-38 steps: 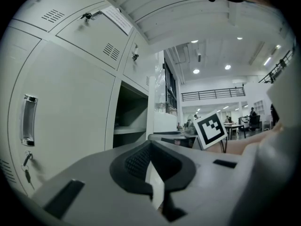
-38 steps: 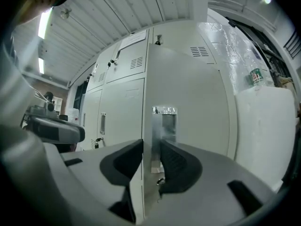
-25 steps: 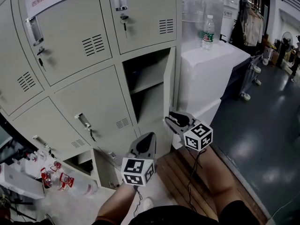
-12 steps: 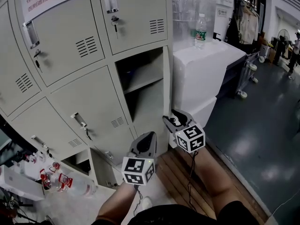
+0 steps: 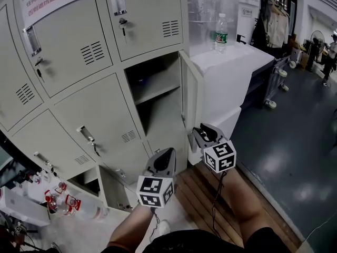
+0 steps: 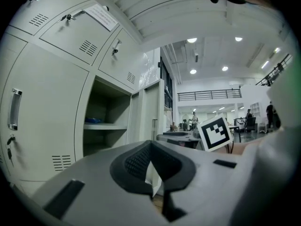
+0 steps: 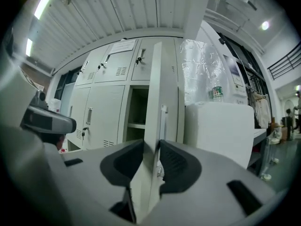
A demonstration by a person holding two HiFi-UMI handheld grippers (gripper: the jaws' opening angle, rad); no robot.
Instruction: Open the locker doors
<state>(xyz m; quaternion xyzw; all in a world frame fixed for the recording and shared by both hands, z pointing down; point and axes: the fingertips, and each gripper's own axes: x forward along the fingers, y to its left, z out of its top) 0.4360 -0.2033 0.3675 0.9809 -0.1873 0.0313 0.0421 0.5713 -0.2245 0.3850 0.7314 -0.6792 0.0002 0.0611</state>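
Door stands ajar, its free edge between the jaws of the right gripper, which have just been closing and now clamp it. Left gripper, to its left: jaws together, empty. Locker ahead of both.

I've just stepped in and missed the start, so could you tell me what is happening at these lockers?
A person holds a gripper in each hand at a bank of lockers. The right gripper has just been closing on the edge of the open door, which sits pinched between its jaws. The left gripper is shut and empty, held lower down. The upper doors are closed.
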